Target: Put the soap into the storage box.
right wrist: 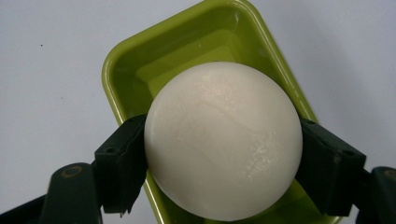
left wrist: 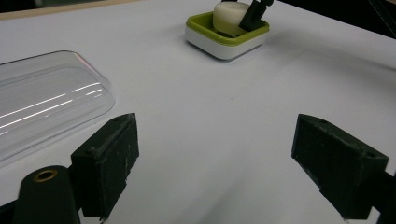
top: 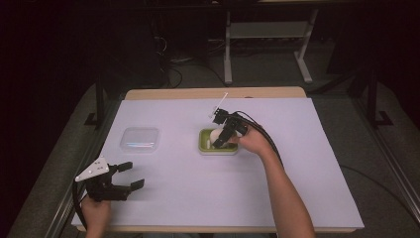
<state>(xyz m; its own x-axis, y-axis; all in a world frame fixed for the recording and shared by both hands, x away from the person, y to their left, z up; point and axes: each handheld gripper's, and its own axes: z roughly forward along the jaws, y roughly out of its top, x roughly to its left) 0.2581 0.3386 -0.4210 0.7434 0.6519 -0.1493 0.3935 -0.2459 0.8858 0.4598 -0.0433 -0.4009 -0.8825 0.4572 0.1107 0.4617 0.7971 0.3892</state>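
Observation:
A round white soap bar (right wrist: 223, 140) sits between the pads of my right gripper (right wrist: 223, 161), which is shut on it, just over the green soap dish (right wrist: 140, 60). From above, the right gripper (top: 221, 139) points down into the green dish (top: 204, 145) at mid-table. In the left gripper view the dish (left wrist: 205, 23) and the soap (left wrist: 229, 16) stand far off. My left gripper (top: 132, 176) rests near the table's front left corner, open, with nothing between its fingers (left wrist: 107, 161). A clear plastic lid (top: 140, 140) lies flat to the left of the dish.
A white sheet (top: 307, 163) covers the table, whose wooden edge (top: 213, 93) runs along the back. The clear lid (left wrist: 44, 100) lies close to my left gripper's left jaw. Black cables trail from both grippers. Beyond the table is a dark floor with desk legs (top: 228, 49).

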